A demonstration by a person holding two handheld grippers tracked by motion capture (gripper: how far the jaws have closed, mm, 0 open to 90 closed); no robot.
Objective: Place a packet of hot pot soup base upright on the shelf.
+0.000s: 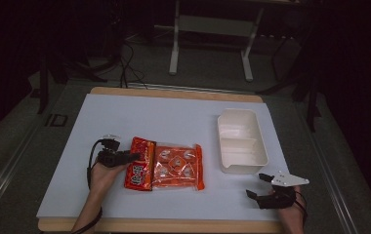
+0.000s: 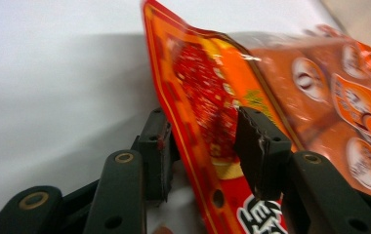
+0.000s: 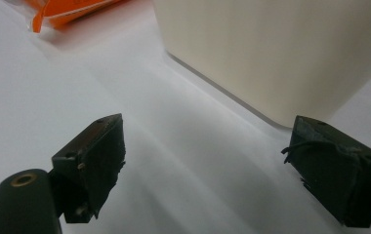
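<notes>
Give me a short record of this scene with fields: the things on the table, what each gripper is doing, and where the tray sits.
surface: white table
red packet: left of the orange packet, its edge raised
orange packet: flat, mid table
tray: white, two compartments, empty, right of the packets
left gripper: jaws astride the red packet's edge, a gap visible on one side, not clamped yet
right gripper: open, holding nothing, near the tray's near corner

Dim room, grey floor (image 1: 22,141), white-legged stand (image 1: 213,36) behind wooden-edged table (image 1: 174,92).
</notes>
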